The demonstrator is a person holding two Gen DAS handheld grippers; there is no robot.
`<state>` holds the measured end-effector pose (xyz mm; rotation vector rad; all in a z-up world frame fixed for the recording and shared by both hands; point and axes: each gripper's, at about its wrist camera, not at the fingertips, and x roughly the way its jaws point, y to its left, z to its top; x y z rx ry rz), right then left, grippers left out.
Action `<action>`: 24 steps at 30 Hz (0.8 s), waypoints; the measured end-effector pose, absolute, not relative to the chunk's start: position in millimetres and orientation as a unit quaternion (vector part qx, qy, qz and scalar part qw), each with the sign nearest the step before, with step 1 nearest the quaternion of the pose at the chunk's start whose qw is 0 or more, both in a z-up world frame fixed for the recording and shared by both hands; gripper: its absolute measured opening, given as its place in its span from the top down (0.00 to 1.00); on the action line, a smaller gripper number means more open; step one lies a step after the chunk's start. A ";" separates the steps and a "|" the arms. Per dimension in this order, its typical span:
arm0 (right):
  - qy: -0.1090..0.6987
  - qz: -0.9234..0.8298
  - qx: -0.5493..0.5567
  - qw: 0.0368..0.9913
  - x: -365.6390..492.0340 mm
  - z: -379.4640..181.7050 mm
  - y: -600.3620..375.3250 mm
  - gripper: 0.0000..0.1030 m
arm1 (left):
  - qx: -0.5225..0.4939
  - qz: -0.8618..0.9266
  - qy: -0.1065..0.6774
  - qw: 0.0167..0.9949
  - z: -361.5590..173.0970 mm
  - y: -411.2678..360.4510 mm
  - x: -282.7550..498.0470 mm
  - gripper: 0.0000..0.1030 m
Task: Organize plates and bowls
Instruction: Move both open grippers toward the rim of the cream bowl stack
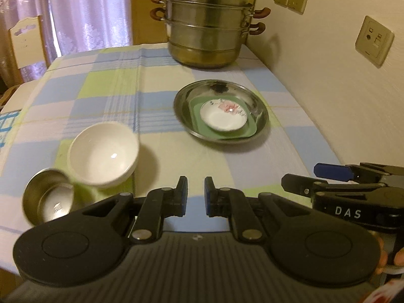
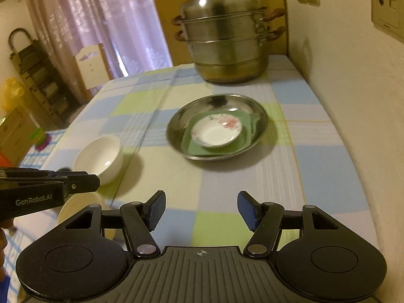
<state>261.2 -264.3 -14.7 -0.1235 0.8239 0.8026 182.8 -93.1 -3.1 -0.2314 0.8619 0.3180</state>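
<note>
Three dishes already nested: steel basin [image 1: 220, 111] w/ green square plate [image 1: 223, 122] in it, small floral saucer [image 1: 223, 115] on top, mid-table near the wall side. Two bowls loose at near-left: white bowl [image 1: 104, 154] and small steel bowl [image 1: 48, 199], apparently touching or just beside each other, steel one closer to table edge. Big steamer pot [image 1: 205, 22] at far end, not part of job. Left gripper [image 1: 196, 195] hovers low over checked cloth [image 1: 252, 166], jaws nearly together w/ narrow gap, nothing between them. Right gripper [image 2: 201, 210] spread wide, empty, aimed toward basin stack. Step in hand, by my read: plates sorted, bowls next. Next move likely left gripper swinging left to white bowl; it'd need opening wider first, then pinch the rim, one finger inside, one outside. Glazed rim prob. slick; lift level. Whether bowls go into each other or onto the stack, can't tell.
</note>
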 end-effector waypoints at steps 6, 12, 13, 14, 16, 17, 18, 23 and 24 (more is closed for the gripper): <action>0.394 0.396 -0.055 0.828 237.7 -11.7 -267.1 0.39 | -0.118 0.163 0.412 0.889 4.3 -92.2 146.4 0.89; 0.411 0.407 -0.037 0.815 219.9 -8.3 -261.5 0.39 | -0.118 0.170 0.410 0.888 10.7 -81.2 111.3 0.89; 0.413 0.407 -0.035 0.814 216.5 -8.1 -259.5 0.39 | -0.116 0.169 0.411 0.888 11.1 -78.2 105.5 0.89; 0.414 0.407 -0.034 0.814 212.4 -8.3 -257.5 0.39 | -0.116 0.169 0.413 0.888 11.4 -74.9 100.6 0.89; 0.417 0.403 -0.035 0.814 203.1 -8.8 -250.9 0.39 | -0.113 0.169 0.418 0.885 11.3 -66.8 88.1 0.89; 0.419 0.401 -0.034 0.814 198.5 -9.2 -248.5 0.39 | -0.112 0.168 0.420 0.885 11.3 -62.9 82.7 0.89; 0.420 0.400 -0.031 0.814 193.7 -9.5 -246.2 0.39 | -0.110 0.167 0.421 0.885 11.1 -58.4 76.5 0.89; 0.433 0.389 -0.026 0.813 169.4 -12.8 -228.9 0.39 | -0.111 0.160 0.432 0.880 10.4 -32.8 48.9 0.89; 0.435 0.387 -0.025 0.813 163.8 -13.5 -225.1 0.39 | -0.111 0.158 0.434 0.880 10.4 -29.2 46.0 0.89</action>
